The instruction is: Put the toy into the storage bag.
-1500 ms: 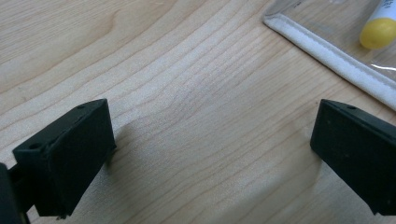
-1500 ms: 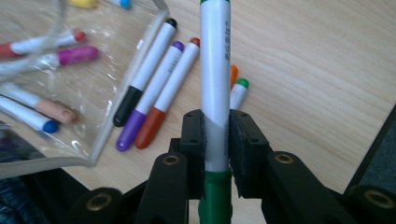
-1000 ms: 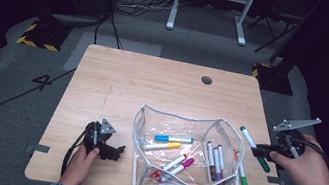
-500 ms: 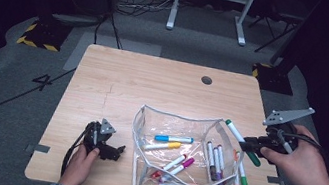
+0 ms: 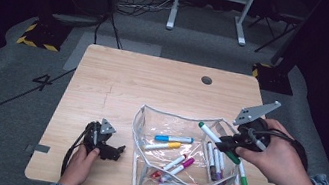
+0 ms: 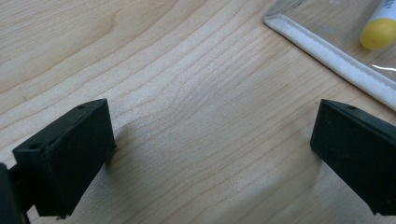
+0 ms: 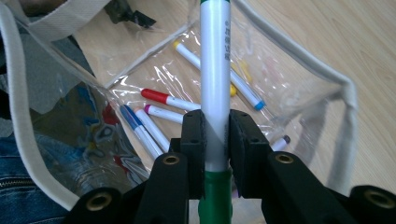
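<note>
Tabletop (image 5: pixel 153 85): pale wood, grey carpet around; right gripper (image 5: pixel 225 143) clamped on green marker (image 5: pixel 219 143) over clear pouch (image 5: pixel 141 134); left gripper (image 5: pixel 112 151) jaws apart near front-left corner

Green cap and white barrel on the marker (image 7: pixel 215 84), black pads on the right gripper (image 7: pixel 215 140). The clear pouch (image 5: pixel 138 133) has white trim; inside it lie markers capped in blue (image 5: pixel 161 137), yellow (image 5: pixel 175 145), red (image 7: pixel 154 96) and pink (image 5: pixel 188 162). Pale wood-grain table (image 5: pixel 129 81).

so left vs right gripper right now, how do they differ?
The left gripper rests low on the table, jaws open with only bare wood between them; the right gripper is lifted over the clear pouch, jaws shut on a green marker. The left points toward the pouch's edge, the right into its opening. Both are hand-held, with black jaws.
</note>
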